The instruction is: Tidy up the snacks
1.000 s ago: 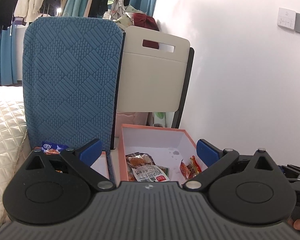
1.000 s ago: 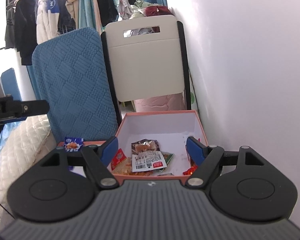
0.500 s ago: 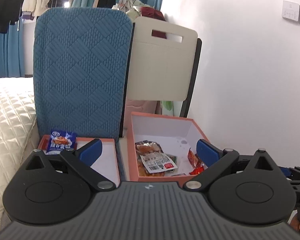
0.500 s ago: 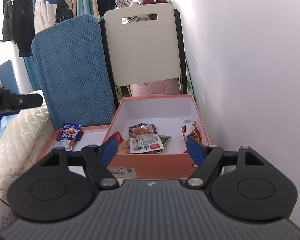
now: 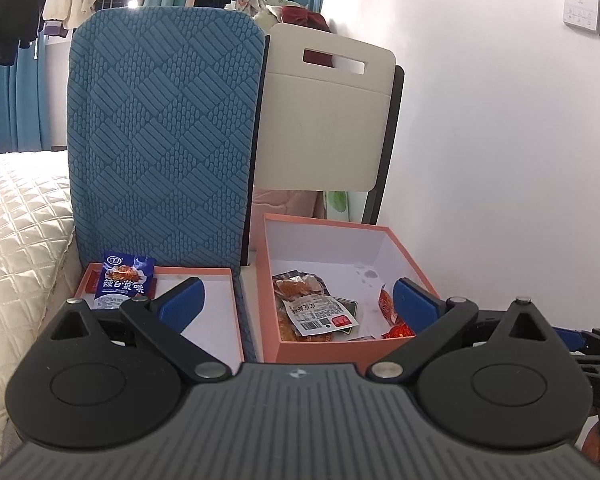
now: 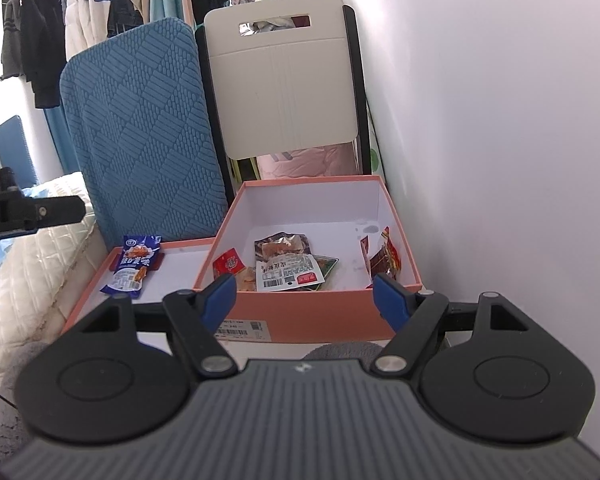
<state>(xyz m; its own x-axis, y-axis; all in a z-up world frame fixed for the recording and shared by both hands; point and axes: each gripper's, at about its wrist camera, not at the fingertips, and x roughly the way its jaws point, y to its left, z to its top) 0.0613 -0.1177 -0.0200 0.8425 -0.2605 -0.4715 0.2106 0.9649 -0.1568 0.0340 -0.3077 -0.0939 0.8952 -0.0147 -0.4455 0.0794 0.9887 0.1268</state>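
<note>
An orange box (image 6: pixel 312 312) with a white inside holds several snack packets, among them a clear packet with a white label (image 6: pixel 286 266) and red packets (image 6: pixel 384 258) by its right wall. Its shallow lid (image 6: pixel 100 284) lies to the left with a blue snack packet (image 6: pixel 134 264) on it. My right gripper (image 6: pixel 306 300) hangs open just before the box's front wall, nothing between its fingers. In the left wrist view the left gripper (image 5: pixel 296 300) is open too, spanning the lid (image 5: pixel 224 312) and the box (image 5: pixel 340 346), with the blue packet (image 5: pixel 122 286) at its left.
A blue padded panel (image 5: pixel 160 140) and a cream folding chair (image 5: pixel 328 120) stand behind the boxes. A white wall (image 6: pixel 500 140) runs close along the right. A quilted cream bed (image 5: pixel 16 248) lies left. Clothes hang at the back.
Both views have tipped downward, so the box, its lid and the packets show more fully. Both grippers stay open.
</note>
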